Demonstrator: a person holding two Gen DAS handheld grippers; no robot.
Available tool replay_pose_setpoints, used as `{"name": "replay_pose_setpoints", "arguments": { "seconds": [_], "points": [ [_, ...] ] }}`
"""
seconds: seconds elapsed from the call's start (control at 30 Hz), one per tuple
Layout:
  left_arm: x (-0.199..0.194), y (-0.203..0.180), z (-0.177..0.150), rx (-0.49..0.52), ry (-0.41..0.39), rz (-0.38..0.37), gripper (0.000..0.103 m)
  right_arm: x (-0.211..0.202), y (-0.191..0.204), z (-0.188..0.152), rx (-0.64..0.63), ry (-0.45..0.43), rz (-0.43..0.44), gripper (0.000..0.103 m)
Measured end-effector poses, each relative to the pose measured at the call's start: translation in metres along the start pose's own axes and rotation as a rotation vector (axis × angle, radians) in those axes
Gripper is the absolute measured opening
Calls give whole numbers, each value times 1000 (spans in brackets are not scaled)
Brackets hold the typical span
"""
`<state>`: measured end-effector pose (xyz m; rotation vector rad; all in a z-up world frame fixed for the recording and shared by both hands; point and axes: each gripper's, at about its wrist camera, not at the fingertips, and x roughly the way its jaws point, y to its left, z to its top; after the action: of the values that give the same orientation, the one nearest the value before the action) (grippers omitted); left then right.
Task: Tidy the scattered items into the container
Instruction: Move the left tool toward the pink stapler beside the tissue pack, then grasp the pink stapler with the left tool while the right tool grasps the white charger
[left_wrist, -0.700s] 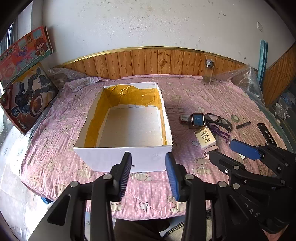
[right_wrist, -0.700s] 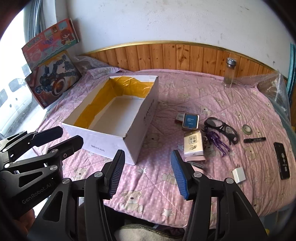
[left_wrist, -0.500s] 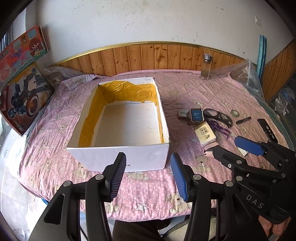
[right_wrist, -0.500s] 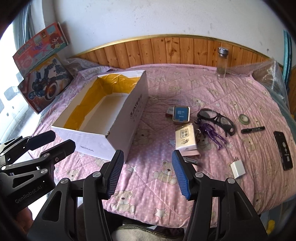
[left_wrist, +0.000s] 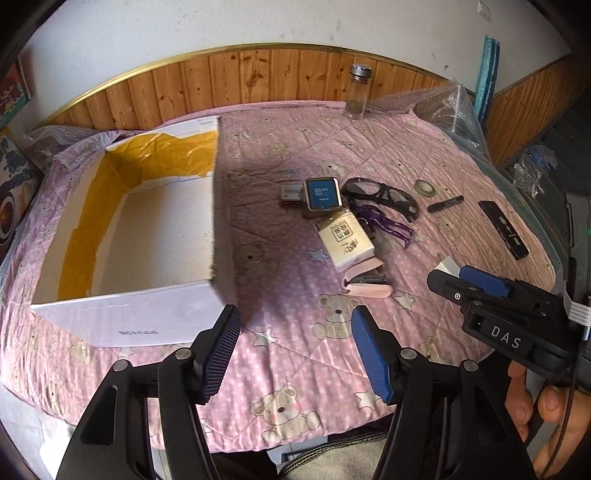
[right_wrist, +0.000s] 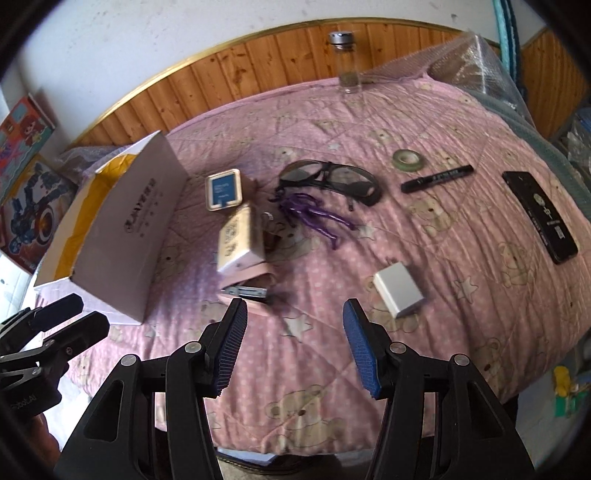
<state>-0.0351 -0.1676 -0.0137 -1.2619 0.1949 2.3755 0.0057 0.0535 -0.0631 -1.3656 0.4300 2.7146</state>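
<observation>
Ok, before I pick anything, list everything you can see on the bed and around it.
box: 1, white, yellow-lined, bed left, empty
card cases: 2, blue-faced and grey, beside box
carton: 1, cream, on stapler
stapler: 1, pink, near edge
goggles: 1, black, centre
cord: 1, purple, below goggles
tape: 1, green
marker: 1, black
remote: 1, black, right
charger: 1, white, near
bottle: 1, clear, headboard
left gripper: open
right gripper: open

A bed (left_wrist: 295, 354) under a pink bear-print quilt carries everything. The open white cardboard box (left_wrist: 147, 221) sits at its left. Right of the box lie a small blue-faced device (left_wrist: 322, 192), a cream packet (left_wrist: 345, 236), black glasses (left_wrist: 382, 192), purple cord (left_wrist: 388, 223), a pink stapler (left_wrist: 365, 282), a marker (left_wrist: 445, 204), a tape roll (left_wrist: 424, 187), a white charger (right_wrist: 398, 288) and a black remote (left_wrist: 503, 229); a glass bottle (left_wrist: 357, 92) stands well behind them.
</observation>
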Motion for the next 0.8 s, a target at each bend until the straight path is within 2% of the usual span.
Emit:
{"name": "replay_pose_setpoints", "arguments": {
  "seconds": [0.2,0.4,0.6,0.63,0.7,0.8],
  "points": [
    [47,-19,13,-23,73,-84,66,22,-47,-2,55,39,-35,58],
    [96,-37,25,-45,144,-158,67,43,-70,-3,78,65,-65,58],
    [143,-42,29,-60,158,-132,67,62,-85,-1,84,76,-57,58],
    [150,-40,27,-58,171,-133,71,62,-86,-1,81,71,-53,58],
    [153,-31,19,-91,173,-165,77,62,-86,1,64,64,-53,58],
    [143,-22,6,-91,181,-161,79,63,-84,3,41,56,-51,58]
  ]
}}
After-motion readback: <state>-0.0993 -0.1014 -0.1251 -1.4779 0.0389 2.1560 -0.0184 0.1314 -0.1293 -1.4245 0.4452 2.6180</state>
